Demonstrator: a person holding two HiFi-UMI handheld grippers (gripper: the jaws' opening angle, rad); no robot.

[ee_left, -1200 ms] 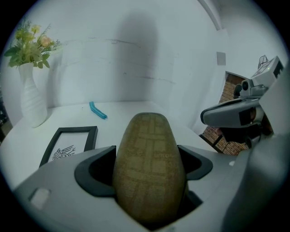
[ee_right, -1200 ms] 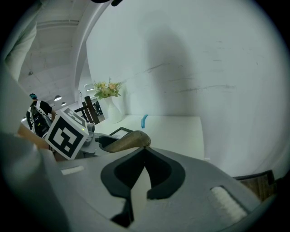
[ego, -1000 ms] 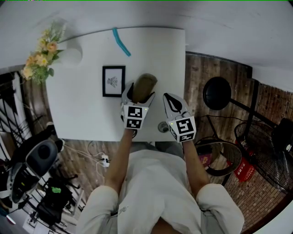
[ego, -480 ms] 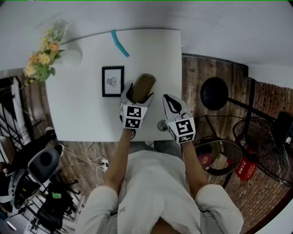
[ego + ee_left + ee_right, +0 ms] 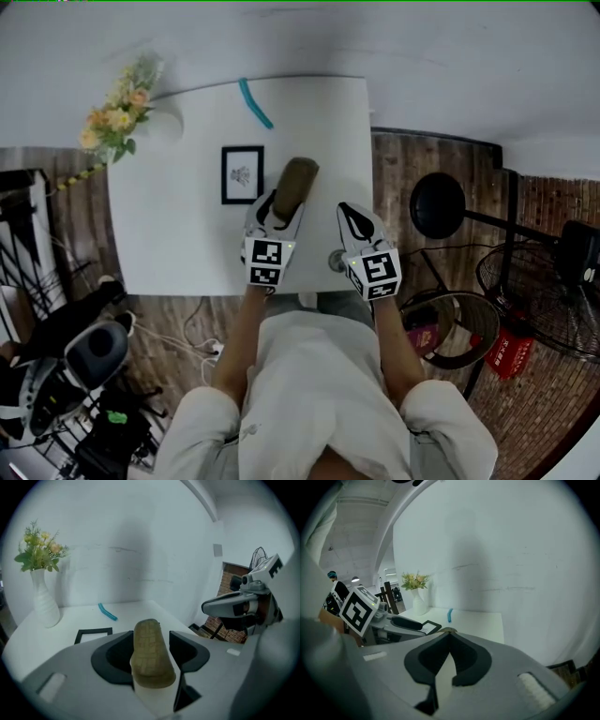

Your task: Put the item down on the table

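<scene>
As it closes, left gripper (image 5: pixel 151 635) grips item (image 5: pixel 149 660) (brown).

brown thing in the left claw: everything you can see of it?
The brown oblong item is olive-brown, rounded at the far end, its upper face embossed with a grid, like a rubbery sole; a paler part shows under its near end. It points forward out of the left claw, whose jaws are closing, one against each long side. It sits over the white table; contact with the table can't be told.
</scene>
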